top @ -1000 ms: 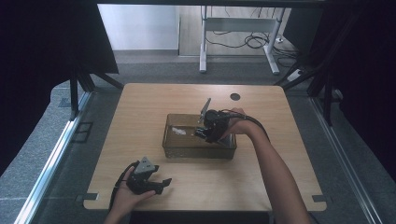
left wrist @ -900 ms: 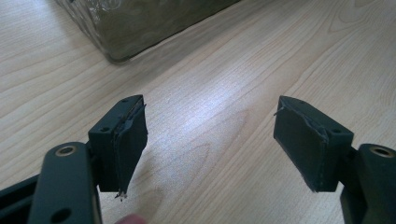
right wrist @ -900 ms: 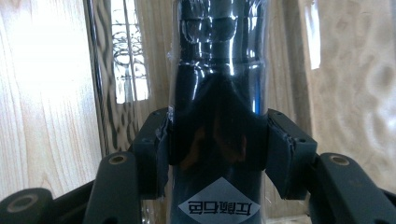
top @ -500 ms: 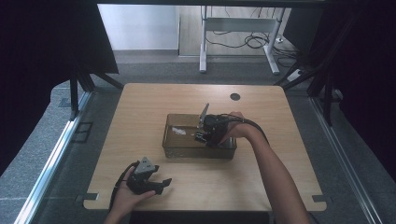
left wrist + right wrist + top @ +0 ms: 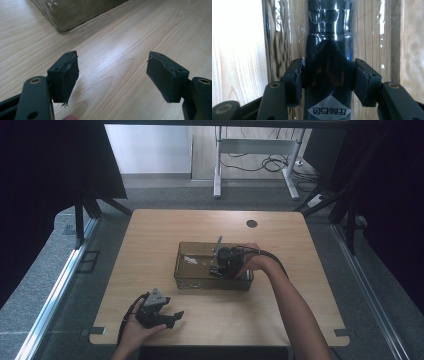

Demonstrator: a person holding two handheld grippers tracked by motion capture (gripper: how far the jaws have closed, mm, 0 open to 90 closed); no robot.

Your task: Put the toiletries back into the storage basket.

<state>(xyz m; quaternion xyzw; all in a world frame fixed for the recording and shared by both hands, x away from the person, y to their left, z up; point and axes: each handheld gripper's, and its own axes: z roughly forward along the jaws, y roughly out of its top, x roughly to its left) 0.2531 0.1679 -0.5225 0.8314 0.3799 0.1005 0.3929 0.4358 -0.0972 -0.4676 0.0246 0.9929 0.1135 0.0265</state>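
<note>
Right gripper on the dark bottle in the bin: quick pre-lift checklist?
1. Both pads of the right gripper touch the dark bottle: ok.
2. Bottle centred between the jaws: ok.
3. Grip firm enough to lift: cannot tell.
4. Bottle free of the clear bin walls: cannot tell.
5. Left gripper open, holding nothing, on the table away from the bin: ok.

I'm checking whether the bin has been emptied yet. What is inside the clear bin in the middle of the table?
The right gripper reaches into the clear bin, its jaws shut on a dark glossy bottle. The gripper and hand cover part of the bin's floor, so other contents cannot be ruled out.
</note>
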